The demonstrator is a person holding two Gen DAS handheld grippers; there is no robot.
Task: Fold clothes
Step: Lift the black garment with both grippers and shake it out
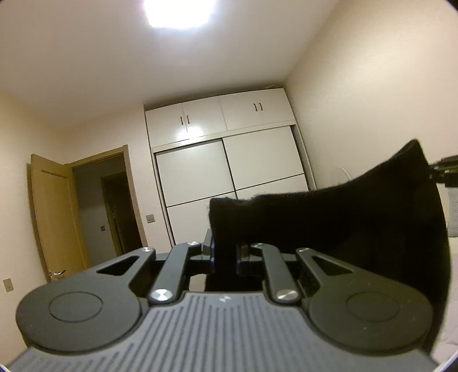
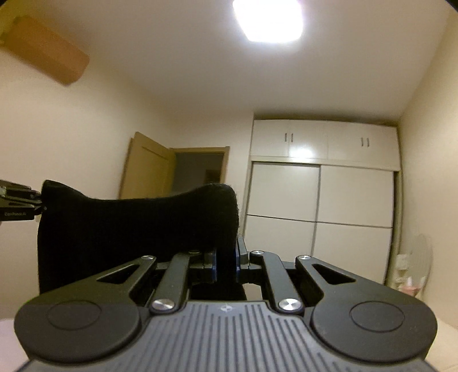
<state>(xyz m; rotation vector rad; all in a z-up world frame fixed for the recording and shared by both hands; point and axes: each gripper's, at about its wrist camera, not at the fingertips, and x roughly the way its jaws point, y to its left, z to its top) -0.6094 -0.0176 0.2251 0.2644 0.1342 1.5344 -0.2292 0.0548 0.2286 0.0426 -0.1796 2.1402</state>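
Left gripper [image 1: 225, 251]: lower centre of the left wrist view, jaws closed down tight on a bunched corner of the black garment [image 1: 343, 217]; it points roughly level at the far wall.
Right gripper [image 2: 226, 257]: lower centre of the right wrist view, jaws pinched together on the opposite corner of the same cloth.
Black garment: dark knit fabric stretched in the air between the two grippers. In the left wrist view it runs from the centre up to the right edge of the frame, where the right gripper's tip [image 1: 446, 168] meets it. In the right wrist view it runs from the centre to the left edge, where the left gripper's tip [image 2: 20, 200] holds it, and the cloth hangs down below that line out of sight.
Wardrobe [image 1: 229, 160]: white, with sliding doors below and small cupboards above, against the far wall at centre frame.
Door [image 1: 54, 211]: wooden, standing open at the left of the left wrist view, beside a dark doorway.
Ceiling light [image 2: 267, 20]: bright square at the top of the frame.
Wooden box shape [image 2: 45, 48]: upper left of the right wrist view, high on the wall, blurred.
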